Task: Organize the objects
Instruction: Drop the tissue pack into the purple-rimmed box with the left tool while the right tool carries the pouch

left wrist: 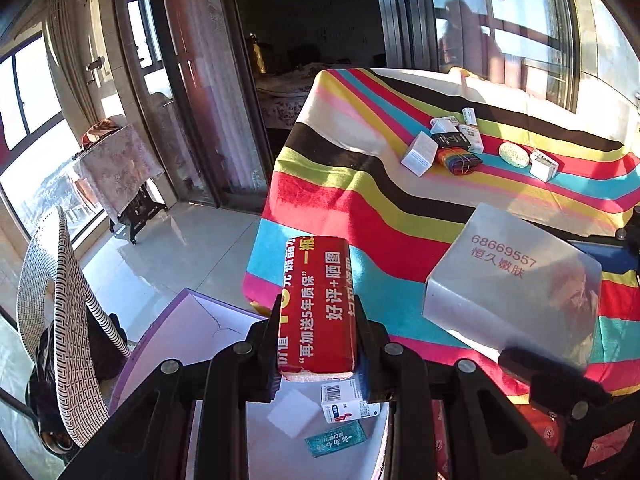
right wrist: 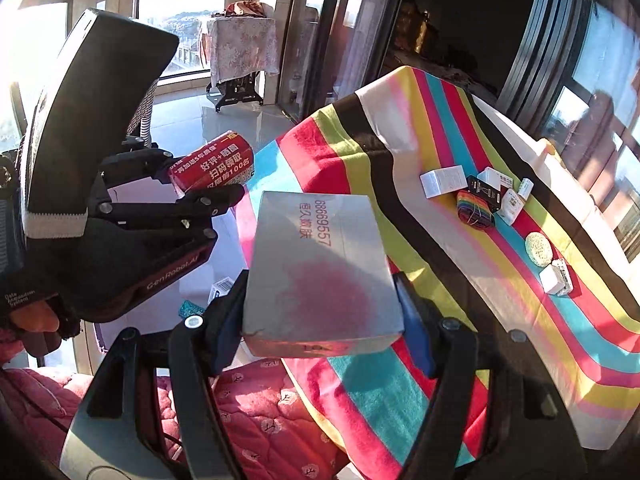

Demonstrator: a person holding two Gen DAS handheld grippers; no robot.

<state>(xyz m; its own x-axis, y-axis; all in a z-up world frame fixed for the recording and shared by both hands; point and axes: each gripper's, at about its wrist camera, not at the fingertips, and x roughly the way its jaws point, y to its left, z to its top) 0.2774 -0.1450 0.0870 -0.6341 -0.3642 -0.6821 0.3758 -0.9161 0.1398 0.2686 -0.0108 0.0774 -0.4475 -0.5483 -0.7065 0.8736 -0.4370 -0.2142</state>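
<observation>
My left gripper [left wrist: 316, 344] is shut on a red box [left wrist: 318, 304] with white and yellow Chinese print, held above a purple-rimmed white bin [left wrist: 192, 320]. In the right wrist view the left gripper [right wrist: 208, 188] holds the red box [right wrist: 212, 166] at the left. My right gripper [right wrist: 320, 300] is shut on a silver-grey box [right wrist: 320, 268] printed 68669557, held over the striped cloth's near corner; it also shows in the left wrist view [left wrist: 516, 280]. Several small boxes [left wrist: 444, 140], a rainbow bundle [left wrist: 458, 160] and a pale oval sponge [left wrist: 514, 154] lie on the striped cloth [left wrist: 360, 184].
The bin holds a barcode box [left wrist: 346, 400] and a teal packet [left wrist: 336, 442]. A patterned wicker chair [left wrist: 68, 320] stands at the left. A covered side table [left wrist: 116, 168] stands by the window. A red quilted cushion [right wrist: 256, 416] lies below the right gripper.
</observation>
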